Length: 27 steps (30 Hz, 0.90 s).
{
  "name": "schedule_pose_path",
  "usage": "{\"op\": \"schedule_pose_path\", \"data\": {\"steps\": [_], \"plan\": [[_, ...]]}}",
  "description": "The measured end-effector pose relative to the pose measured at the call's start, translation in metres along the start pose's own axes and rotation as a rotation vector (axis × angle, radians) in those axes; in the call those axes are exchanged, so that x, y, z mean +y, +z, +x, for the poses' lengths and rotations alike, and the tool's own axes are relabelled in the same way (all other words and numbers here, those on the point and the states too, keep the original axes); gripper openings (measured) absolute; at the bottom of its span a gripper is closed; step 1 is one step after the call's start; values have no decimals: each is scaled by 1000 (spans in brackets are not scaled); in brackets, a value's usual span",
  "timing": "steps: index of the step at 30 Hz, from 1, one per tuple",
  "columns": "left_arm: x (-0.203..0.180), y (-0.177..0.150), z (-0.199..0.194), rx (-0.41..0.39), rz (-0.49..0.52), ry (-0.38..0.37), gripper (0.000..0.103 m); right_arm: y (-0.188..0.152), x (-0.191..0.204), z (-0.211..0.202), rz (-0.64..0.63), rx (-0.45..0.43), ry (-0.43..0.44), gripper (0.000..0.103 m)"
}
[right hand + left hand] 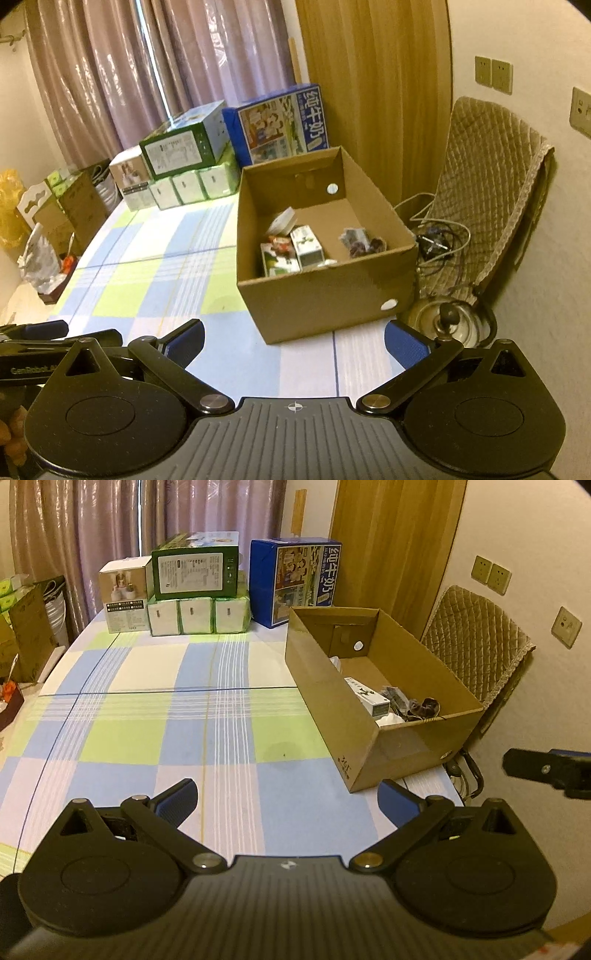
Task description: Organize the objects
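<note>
An open cardboard box stands on the right side of the checked tablecloth. Inside it lie a white and green carton, a green packet, a white round item and dark small items. My left gripper hovers open and empty over the near cloth, left of the box. My right gripper is open and empty just before the box's near wall. Its finger shows as a dark bar in the left wrist view.
Stacked at the table's far end are a white box, a green box on tissue packs and a blue milk carton case. A quilted chair, cables and a kettle sit right of the table. Bags and boxes stand left.
</note>
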<state>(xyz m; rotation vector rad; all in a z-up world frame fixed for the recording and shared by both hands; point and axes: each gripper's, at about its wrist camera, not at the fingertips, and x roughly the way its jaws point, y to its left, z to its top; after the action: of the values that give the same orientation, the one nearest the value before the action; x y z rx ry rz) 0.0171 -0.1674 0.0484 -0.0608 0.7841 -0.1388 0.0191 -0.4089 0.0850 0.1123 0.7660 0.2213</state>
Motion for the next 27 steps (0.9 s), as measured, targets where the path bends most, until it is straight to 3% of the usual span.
{"op": "schedule_pose_path", "data": {"steps": [14, 27], "plan": [[-3, -10, -16, 3, -24, -38, 102, -15, 4, 0, -15, 19, -30, 101], [-3, -13, -15, -4, -23, -24, 102, -18, 9, 2, -39, 32, -28, 101]]}}
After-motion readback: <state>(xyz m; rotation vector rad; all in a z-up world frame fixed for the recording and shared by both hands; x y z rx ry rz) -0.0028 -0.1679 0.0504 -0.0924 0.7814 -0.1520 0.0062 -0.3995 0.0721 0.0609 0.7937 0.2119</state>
